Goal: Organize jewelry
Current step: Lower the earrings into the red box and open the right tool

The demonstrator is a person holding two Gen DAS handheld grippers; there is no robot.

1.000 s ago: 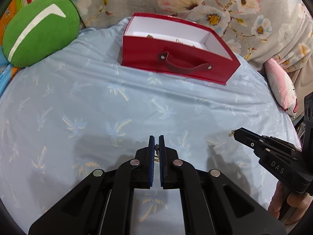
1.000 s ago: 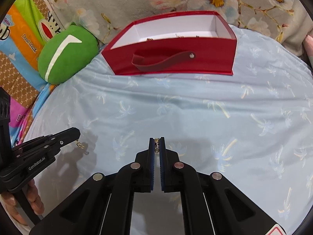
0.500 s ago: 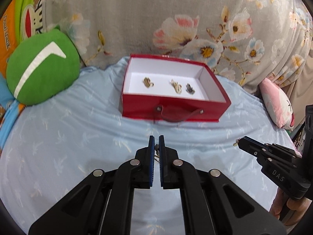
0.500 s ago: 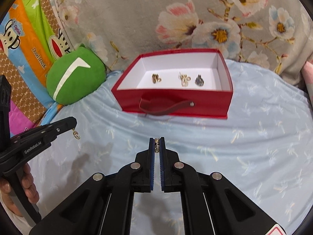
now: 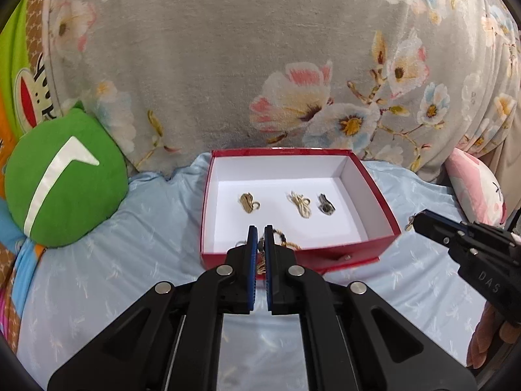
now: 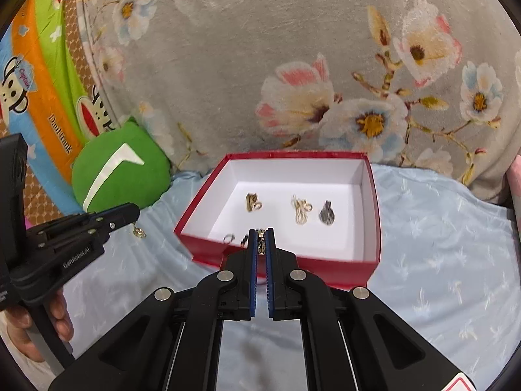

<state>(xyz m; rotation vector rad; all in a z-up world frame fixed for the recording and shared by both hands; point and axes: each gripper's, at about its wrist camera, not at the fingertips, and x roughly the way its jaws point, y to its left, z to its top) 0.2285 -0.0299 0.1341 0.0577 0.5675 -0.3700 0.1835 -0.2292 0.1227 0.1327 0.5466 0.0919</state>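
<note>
A red box (image 5: 381, 215) with a white inside stands on the blue sheet; it also shows in the right wrist view (image 6: 373, 208). Inside lie a gold piece (image 5: 248, 202), a pale gold piece (image 5: 300, 204) and a dark piece (image 5: 326, 204), with a ring (image 6: 229, 238) near the front wall. My left gripper (image 5: 260, 233) is shut on a small gold earring (image 5: 260, 254) above the box's front edge. My right gripper (image 6: 260, 235) is shut on a gold earring (image 6: 260, 244) above the front wall.
A green round cushion (image 5: 62, 182) lies left of the box. A grey floral blanket (image 5: 260, 65) rises behind it. A pink pillow (image 5: 475, 185) lies at the right. The blue sheet (image 6: 439, 244) spreads around the box.
Both grippers rose and moved forward toward the box, each still shut on its earring. The box's inside came into view, and the tips now stand over its front wall.
</note>
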